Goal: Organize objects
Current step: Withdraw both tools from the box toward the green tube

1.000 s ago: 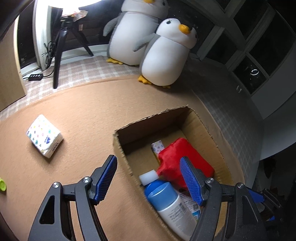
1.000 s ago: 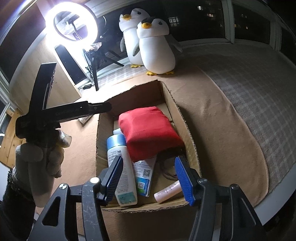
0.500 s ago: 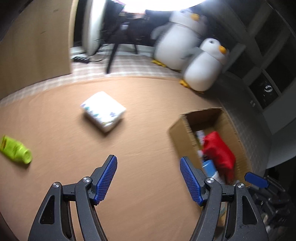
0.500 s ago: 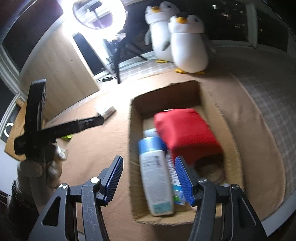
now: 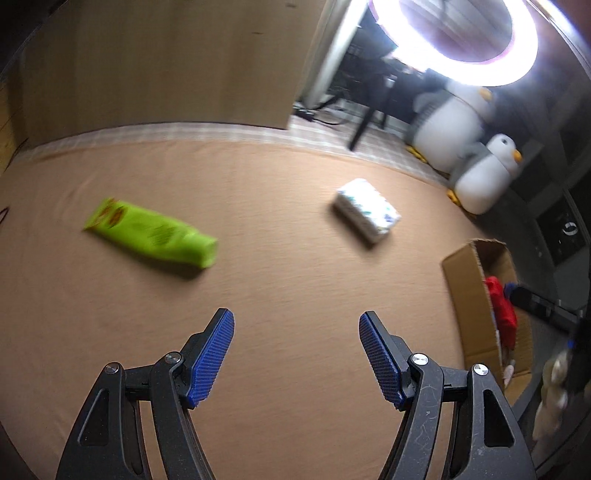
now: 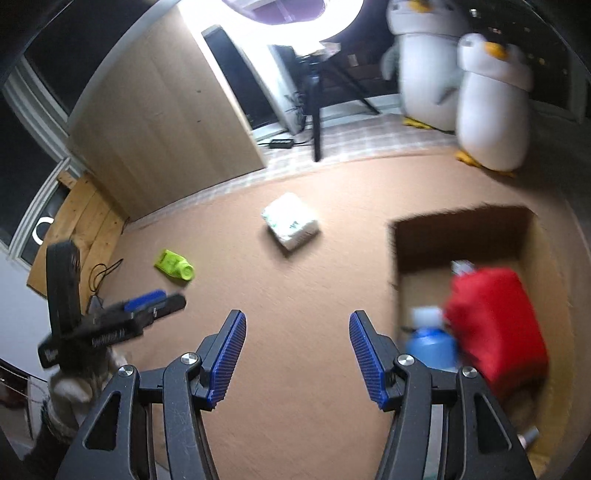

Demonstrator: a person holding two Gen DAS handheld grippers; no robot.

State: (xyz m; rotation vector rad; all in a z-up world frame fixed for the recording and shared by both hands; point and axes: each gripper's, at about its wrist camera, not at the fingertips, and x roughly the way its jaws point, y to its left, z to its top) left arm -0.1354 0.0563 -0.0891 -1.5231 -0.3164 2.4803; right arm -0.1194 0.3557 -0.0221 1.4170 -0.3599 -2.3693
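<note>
A lime-green snack tube (image 5: 149,232) lies on its side on the tan mat, ahead and to the left of my left gripper (image 5: 296,356), which is open with nothing between its blue pads. A white printed tissue pack (image 5: 366,209) lies further back to the right. The cardboard box (image 5: 463,295) sits at the right edge. In the right wrist view my right gripper (image 6: 296,358) is open and empty over bare mat, left of the box (image 6: 461,225), which holds a red pouch (image 6: 496,325) and a blue-capped bottle (image 6: 430,347). The green tube (image 6: 174,266), the tissue pack (image 6: 290,220) and the left gripper (image 6: 147,308) also show there.
Two plush penguins (image 6: 491,96) stand at the back right beside a ring light (image 5: 458,33) on a black tripod (image 6: 317,92). A tall wooden panel (image 5: 159,62) rises behind the mat. A gloved hand (image 6: 74,384) holds the left gripper. A power strip and cables lie near the tripod.
Both grippers have swung left, away from the box, over the mat. The green tube has come into full view ahead of the left gripper. Both jaw openings look unchanged.
</note>
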